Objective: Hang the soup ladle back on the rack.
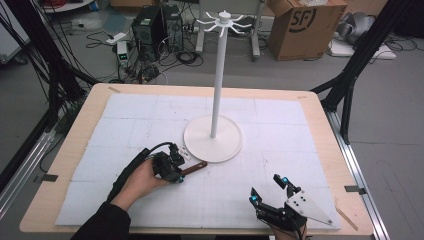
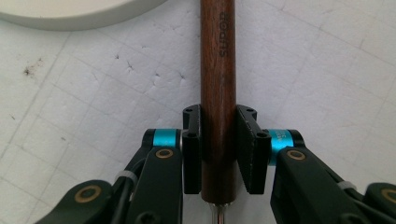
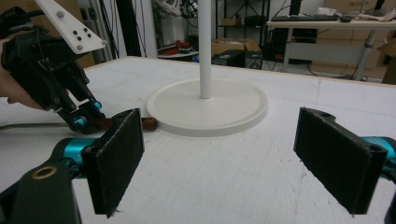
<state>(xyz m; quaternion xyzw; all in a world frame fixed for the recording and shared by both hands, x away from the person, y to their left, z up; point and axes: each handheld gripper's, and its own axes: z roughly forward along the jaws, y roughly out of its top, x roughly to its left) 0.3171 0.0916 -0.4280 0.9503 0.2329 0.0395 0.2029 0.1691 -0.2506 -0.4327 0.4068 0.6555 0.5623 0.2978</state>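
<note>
A utensil with a dark brown wooden handle [image 1: 196, 168] lies flat on the white mat, its tip just short of the white stand's round base [image 1: 200, 137]. My left gripper [image 1: 177, 173] comes at it from the left, and its two pads press on both sides of the handle [image 2: 218, 70], which is marked SUPOR. A metal shaft [image 2: 215, 214] leaves the handle's near end. My right gripper [image 1: 269, 190] rests near the front edge at the right, its jaws wide apart and nothing between them. In the right gripper view [image 3: 226, 154] the left gripper [image 3: 86, 119] grips the handle [image 3: 149, 123].
The stand's tall white pole [image 1: 216, 90] rises from the base [image 3: 205, 107] and ends in a ring of hooks [image 1: 223, 22]. The white mat [image 1: 280, 150] covers most of the wooden table [image 1: 75, 150]. Cables, computers and a cardboard box lie on the floor beyond.
</note>
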